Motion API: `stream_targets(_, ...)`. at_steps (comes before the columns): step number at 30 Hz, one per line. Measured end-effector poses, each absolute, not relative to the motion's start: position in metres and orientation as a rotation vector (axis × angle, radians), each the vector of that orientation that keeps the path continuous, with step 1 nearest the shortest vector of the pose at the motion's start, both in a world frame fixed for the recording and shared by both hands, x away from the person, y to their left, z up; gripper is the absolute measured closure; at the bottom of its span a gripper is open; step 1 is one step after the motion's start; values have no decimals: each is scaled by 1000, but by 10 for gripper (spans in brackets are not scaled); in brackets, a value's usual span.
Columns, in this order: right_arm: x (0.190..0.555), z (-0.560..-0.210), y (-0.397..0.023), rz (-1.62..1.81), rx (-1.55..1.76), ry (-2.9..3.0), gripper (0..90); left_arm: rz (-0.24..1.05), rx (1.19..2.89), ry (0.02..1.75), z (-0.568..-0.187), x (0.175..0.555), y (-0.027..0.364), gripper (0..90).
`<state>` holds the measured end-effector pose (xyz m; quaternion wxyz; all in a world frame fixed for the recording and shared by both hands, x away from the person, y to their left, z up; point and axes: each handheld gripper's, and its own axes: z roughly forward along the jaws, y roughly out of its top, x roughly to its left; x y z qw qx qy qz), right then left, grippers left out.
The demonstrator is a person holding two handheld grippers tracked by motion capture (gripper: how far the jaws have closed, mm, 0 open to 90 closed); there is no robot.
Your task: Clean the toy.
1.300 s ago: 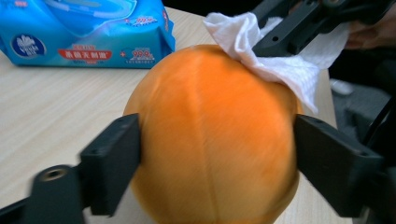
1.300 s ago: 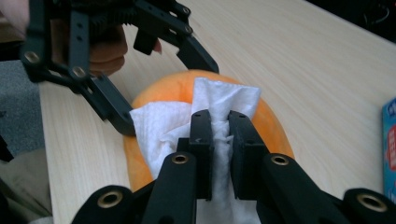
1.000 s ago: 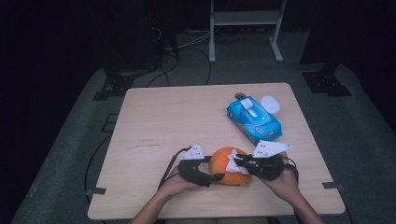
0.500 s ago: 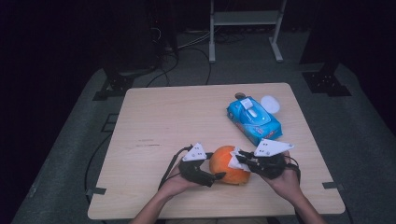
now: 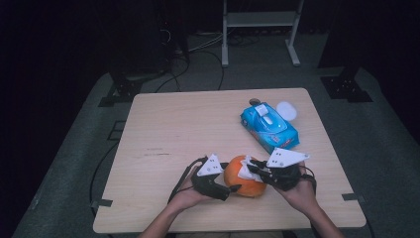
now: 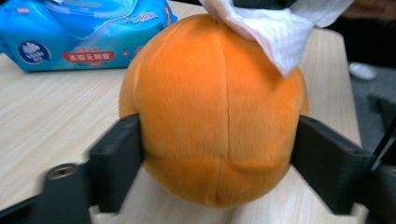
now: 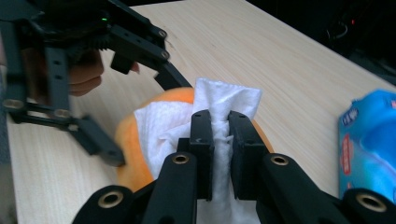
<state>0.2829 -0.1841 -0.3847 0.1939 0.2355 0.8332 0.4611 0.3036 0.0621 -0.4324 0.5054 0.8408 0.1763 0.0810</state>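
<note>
— What colour is the plush ball [image 6: 219, 116]?
— Plain orange, one darker seam down its middle. The wipe [image 7: 205, 121] on it is white.
— The pack [image 5: 270, 126] at two o'clock?
— Bright blue, with a red label and probably white lettering; it's blurred.
— The rest?
— Black claws; pale wood-grain tabletop [image 5: 188, 129].
</note>
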Motion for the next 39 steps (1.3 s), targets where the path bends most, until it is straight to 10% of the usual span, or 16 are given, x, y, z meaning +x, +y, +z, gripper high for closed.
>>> stream_targets(39,278,-376,-172,1292,615,2352,805,320,2086,328,-422,288,56,340)
